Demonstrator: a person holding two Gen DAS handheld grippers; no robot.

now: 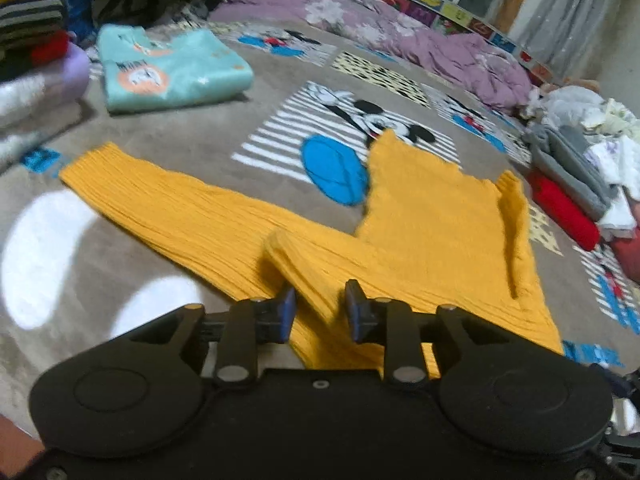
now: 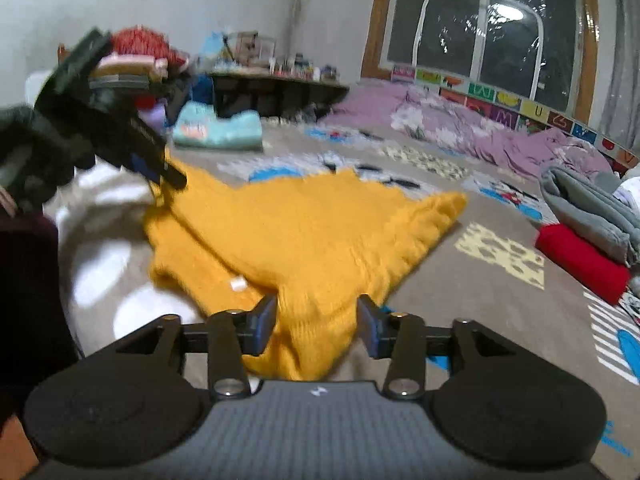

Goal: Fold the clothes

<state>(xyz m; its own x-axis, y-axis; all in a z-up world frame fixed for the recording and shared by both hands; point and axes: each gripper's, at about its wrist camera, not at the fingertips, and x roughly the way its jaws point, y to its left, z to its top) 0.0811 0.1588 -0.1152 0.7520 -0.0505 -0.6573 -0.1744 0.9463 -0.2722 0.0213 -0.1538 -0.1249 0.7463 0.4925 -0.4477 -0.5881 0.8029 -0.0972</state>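
A yellow ribbed knit sweater (image 1: 432, 216) lies spread on the grey cartoon-print carpet, one sleeve stretched out to the left. My left gripper (image 1: 320, 308) has its jaws around a fold of the sweater's near edge, with a gap showing beside the fabric. In the right wrist view the sweater (image 2: 312, 224) is partly lifted and bunched. My right gripper (image 2: 316, 324) has its jaws around a bunched corner of it. The left gripper (image 2: 160, 168) shows there at upper left, holding the sweater's far corner up.
A folded teal garment (image 1: 168, 68) lies on the carpet at the back left, next to a stack of clothes (image 1: 36, 20). A pile of grey, red and white laundry (image 1: 576, 184) sits at the right. A purple quilt (image 1: 420, 36) lies under the window.
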